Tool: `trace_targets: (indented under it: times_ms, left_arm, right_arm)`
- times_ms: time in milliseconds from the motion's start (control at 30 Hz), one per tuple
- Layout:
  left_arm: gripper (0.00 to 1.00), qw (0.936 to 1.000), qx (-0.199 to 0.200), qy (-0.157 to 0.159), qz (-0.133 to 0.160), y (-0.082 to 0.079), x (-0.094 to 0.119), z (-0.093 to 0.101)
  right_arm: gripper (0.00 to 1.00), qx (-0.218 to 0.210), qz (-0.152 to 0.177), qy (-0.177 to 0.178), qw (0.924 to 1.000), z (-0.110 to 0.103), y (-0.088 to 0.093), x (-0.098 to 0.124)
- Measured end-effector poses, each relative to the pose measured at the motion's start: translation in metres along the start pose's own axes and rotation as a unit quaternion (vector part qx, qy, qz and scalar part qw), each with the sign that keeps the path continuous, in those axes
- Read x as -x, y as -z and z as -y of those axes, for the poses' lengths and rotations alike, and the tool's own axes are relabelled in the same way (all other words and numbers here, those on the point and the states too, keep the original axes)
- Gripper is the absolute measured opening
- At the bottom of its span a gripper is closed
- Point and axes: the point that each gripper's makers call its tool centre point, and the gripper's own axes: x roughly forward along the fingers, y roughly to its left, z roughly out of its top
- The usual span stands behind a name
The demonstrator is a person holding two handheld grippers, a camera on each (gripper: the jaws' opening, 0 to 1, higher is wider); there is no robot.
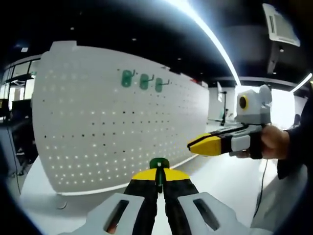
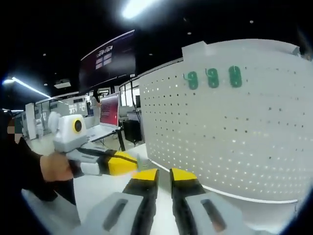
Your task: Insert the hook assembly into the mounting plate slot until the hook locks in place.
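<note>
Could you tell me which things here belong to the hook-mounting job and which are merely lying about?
For the job:
green hook clamped in the left gripper
white pegboard
three green hooks already hung on it
right gripper, jaws apart, empty

Just lying about:
monitor on a desk beyond
dark overhead screen
ceiling light strip

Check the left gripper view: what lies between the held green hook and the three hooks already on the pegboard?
Only bare pegboard between the held hook and the three mounted hooks.
</note>
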Motion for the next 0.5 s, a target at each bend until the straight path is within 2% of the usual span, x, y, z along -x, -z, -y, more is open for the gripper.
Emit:
trace_targets:
  times_ms: [200, 500]
  left_arm:
    - [0.03, 1.0000, 0.002, -0.004, -0.002, 0.001, 0.000, -0.003]
    - [0.03, 0.9999, 0.003, -0.009, -0.008, 0.004, 0.002, -0.006]
  right_arm:
    - [0.11, 0.025, -0.007, 0.017, 0.9995, 0.009, 0.006, 0.015]
    - [0.15, 0.028, -0.005, 0.022, 0.9994, 0.013, 0.012, 0.027]
